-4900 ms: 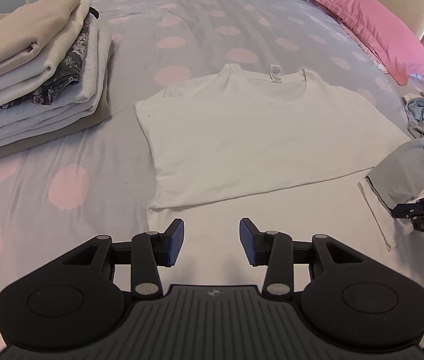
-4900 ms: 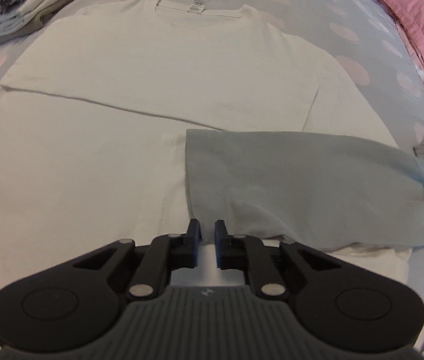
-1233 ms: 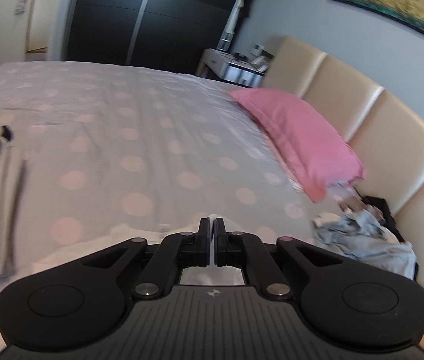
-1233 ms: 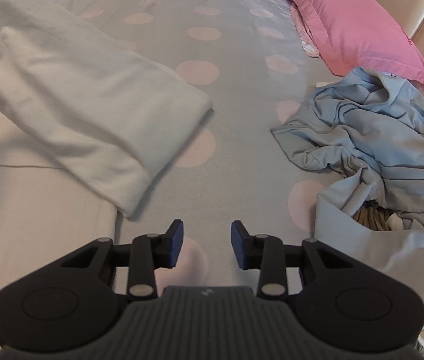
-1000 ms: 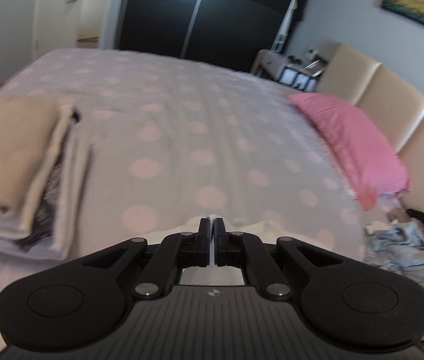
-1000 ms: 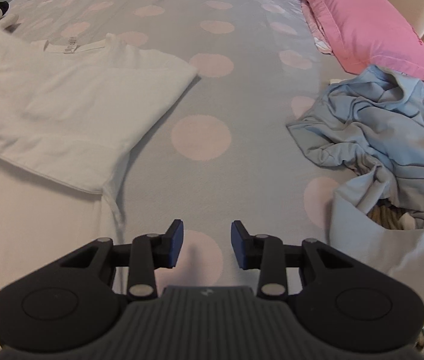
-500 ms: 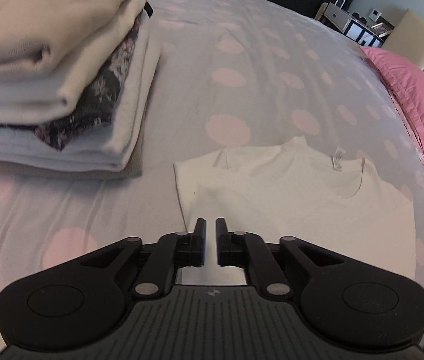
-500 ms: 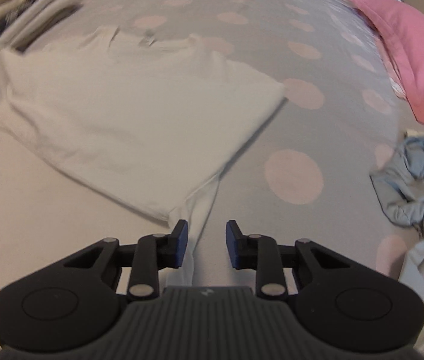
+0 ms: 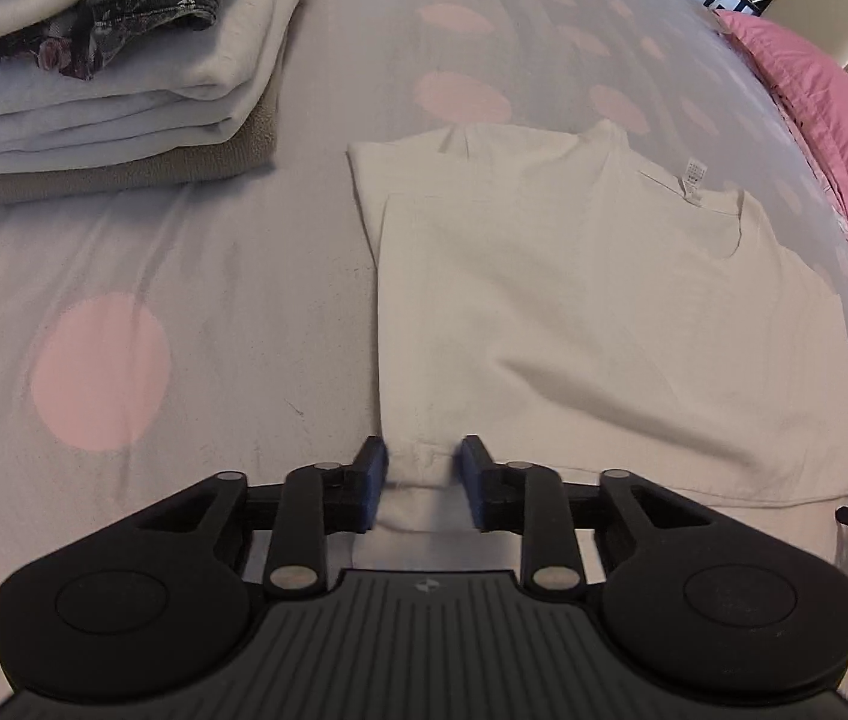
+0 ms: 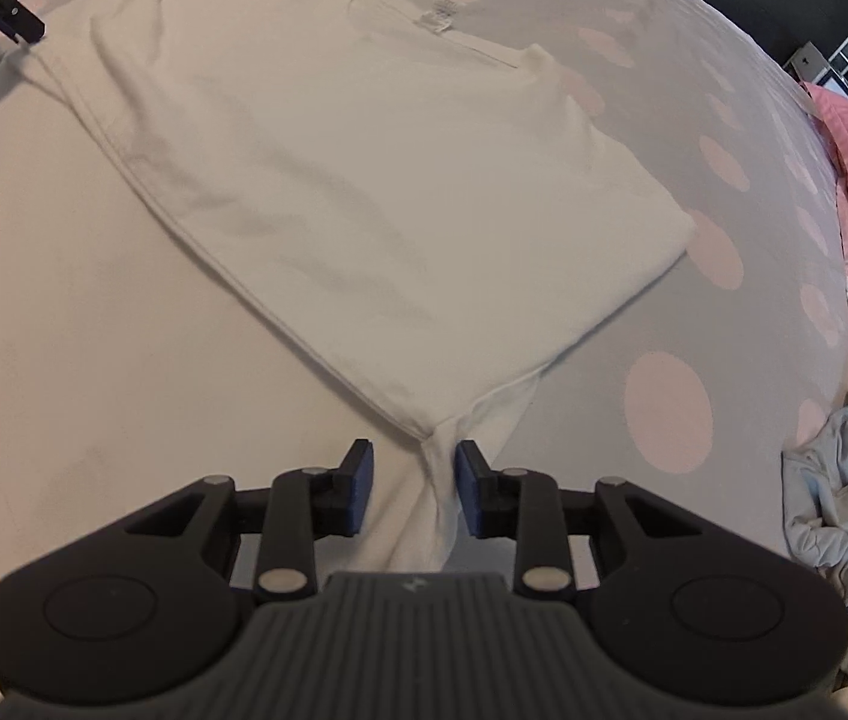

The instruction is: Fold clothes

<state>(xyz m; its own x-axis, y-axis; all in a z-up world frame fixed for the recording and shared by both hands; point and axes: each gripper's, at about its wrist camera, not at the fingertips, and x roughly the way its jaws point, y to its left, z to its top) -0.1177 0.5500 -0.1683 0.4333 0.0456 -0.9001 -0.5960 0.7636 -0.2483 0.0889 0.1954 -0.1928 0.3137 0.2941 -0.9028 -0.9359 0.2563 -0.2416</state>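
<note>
**A:** What does your left wrist view give you?

**B:** My left claw (image 9: pixel 422 483) has its jaws apart, straddling the near left corner of the white T-shirt (image 9: pixel 592 300) without pinching it. The shirt lies flat on the bed (image 9: pixel 195 276), folded into a neat panel running straight ahead of the claw, collar and label at the far end. I judge the corner sits there because the fold was just laid and the edges lined up.

**A:** Room on that side?

**B:** Left of the claw there's bare spotted sheet. Ahead and left sits the stack of folded clothes (image 9: pixel 105 60), apart from the shirt's far corner. The pink pillow (image 9: pixel 814 120) is far ahead to the right.

**A:** And the right wrist view?

**B:** My right claw (image 10: pixel 413 489) is also spread, with the shirt's near right corner lying between the pads (image 10: pixel 362 468), loose, nothing gripped. From here the folded hem edge (image 10: pixel 231 276) runs away ahead and left toward the other claw's tip. Both claws sit at the two near corners, which suits lifting that end over toward the collar, I'd say.

**A:** Anything crowding it?

**B:** The crumpled blue garment (image 10: pixel 844 492) lies just right of the claw, clear of the shirt. Ahead is open bed.
</note>
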